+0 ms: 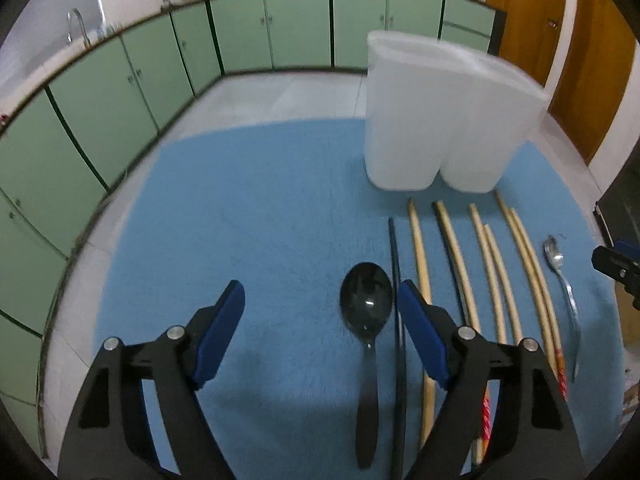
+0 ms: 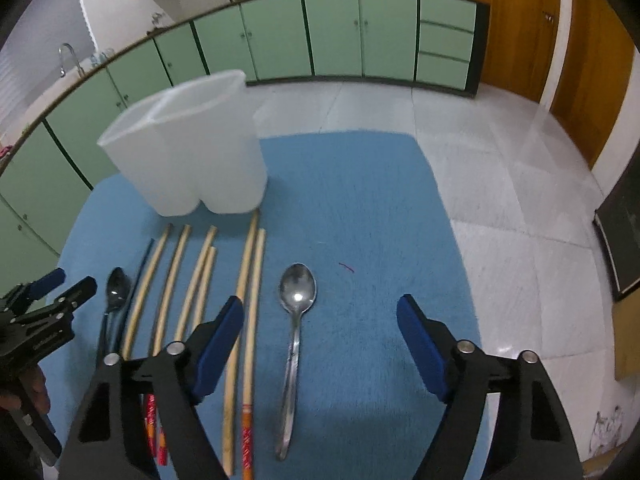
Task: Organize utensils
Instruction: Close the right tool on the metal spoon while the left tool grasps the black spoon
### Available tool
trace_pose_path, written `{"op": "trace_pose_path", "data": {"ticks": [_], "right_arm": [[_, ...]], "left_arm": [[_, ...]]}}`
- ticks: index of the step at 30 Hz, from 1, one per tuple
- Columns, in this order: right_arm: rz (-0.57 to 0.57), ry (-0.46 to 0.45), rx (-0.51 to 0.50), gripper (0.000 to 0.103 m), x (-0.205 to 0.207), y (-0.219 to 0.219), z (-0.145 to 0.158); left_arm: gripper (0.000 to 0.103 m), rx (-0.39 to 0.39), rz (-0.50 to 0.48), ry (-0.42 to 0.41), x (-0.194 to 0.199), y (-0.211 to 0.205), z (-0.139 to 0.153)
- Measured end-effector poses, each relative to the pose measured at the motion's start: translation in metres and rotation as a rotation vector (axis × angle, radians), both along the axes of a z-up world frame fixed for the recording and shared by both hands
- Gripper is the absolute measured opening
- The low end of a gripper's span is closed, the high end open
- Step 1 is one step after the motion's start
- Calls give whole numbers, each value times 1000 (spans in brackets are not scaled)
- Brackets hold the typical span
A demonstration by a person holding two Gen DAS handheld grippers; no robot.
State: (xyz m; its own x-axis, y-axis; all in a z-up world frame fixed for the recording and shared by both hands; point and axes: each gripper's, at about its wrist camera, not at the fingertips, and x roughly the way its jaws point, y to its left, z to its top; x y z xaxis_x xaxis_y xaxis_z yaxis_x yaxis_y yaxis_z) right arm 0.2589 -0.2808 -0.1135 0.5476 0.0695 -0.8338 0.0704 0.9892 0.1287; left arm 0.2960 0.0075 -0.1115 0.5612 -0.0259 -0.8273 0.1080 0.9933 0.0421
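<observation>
No brand or readable writing is showing on any item; only red-and-orange patterned ends are marking some chopsticks [image 2: 248, 320]. The left gripper [image 1: 320, 308] is hovering with its fingers spread wide and holding nothing, the black spoon [image 1: 366, 304] lying between them, nearer the right-hand finger, low in the frame. The right gripper [image 2: 320, 322] is also hanging released and empty, the metal spoon [image 2: 297, 292] lying between its fingers at centre frame. Everything is resting on the blue mat [image 2: 360, 220], with the white two-compartment holder [image 2: 188, 160] standing in the upper left, behind the chopsticks.
</observation>
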Motion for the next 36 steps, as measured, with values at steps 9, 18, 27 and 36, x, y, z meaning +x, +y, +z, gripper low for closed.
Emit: {"op": "trace_pose_path", "data": {"ticks": [9,18,27,36], "right_arm": [[29,38,14,71,15,1,-19],[63,88,49,58,27,2,-31],[66,85,55,58,25,2,-30],[80,85,50,58,30,8,-30]], "left_arm": [[76,-13,-5,57,22,0,-30],[62,-78,-39,41,21,1,-31],[66,-180,-40,53,10,10,-35],[42,-165,-60,38,17,0,-37]]}}
